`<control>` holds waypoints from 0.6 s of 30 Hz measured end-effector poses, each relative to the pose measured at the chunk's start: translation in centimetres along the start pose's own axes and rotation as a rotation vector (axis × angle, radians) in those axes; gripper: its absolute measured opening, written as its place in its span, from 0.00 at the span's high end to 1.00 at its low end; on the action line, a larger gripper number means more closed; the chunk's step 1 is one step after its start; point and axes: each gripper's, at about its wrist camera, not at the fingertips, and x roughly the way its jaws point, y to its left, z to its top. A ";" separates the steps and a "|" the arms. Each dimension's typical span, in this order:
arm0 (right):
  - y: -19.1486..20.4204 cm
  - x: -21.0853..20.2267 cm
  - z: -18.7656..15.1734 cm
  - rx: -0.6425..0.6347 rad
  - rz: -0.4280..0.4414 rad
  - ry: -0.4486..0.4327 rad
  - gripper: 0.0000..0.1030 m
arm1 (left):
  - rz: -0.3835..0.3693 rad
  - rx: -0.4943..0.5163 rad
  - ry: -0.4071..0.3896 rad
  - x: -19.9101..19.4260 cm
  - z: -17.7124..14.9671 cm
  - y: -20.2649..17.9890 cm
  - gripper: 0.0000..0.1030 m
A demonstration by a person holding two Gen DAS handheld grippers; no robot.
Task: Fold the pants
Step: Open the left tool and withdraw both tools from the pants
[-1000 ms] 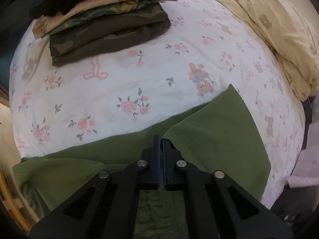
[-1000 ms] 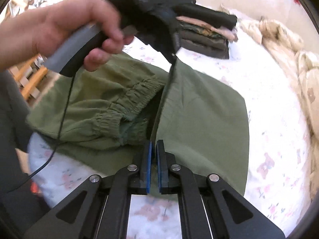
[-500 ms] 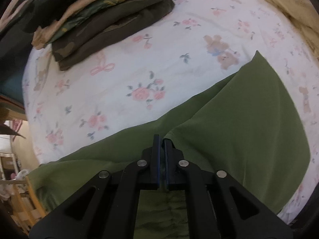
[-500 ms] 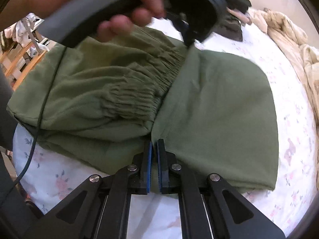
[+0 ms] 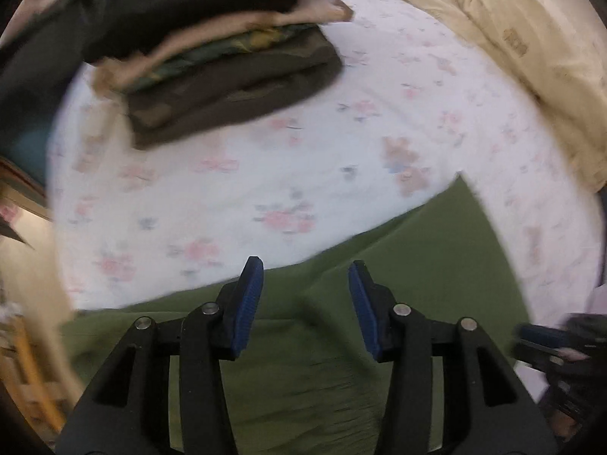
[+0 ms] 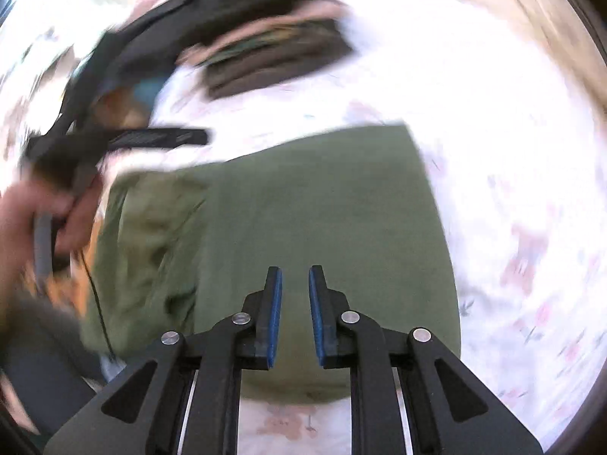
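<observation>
Both wrist cameras look steeply down, close over the green pants [image 5: 417,265], sharing the folded stack [image 6: 273,60].

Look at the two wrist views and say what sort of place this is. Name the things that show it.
Most likely a bedroom: the green pants lie on a bed's floral sheet, a cream duvet is bunched along one side, and a stack of folded clothes sits further back.

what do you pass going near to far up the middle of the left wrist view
left hand-held gripper with jaws apart → green pants → floral bedsheet → stack of folded clothes
</observation>
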 end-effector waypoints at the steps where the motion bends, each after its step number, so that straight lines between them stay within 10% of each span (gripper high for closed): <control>1: -1.0 0.7 0.1 0.045 0.006 0.016 0.84 | -0.024 -0.012 0.022 0.9 -0.1 -0.3 0.59; 11: -2.5 6.2 -2.3 0.073 -0.110 0.190 0.84 | 0.116 0.066 0.158 6.8 -1.4 -2.8 0.65; 16: -3.4 0.0 -2.3 0.174 -0.016 -0.034 0.83 | 0.049 -0.009 0.096 2.1 -1.2 -2.3 0.36; 18: -5.9 -2.9 -3.3 0.329 0.037 -0.146 0.56 | 0.063 -0.022 0.046 0.4 -1.4 -2.3 0.25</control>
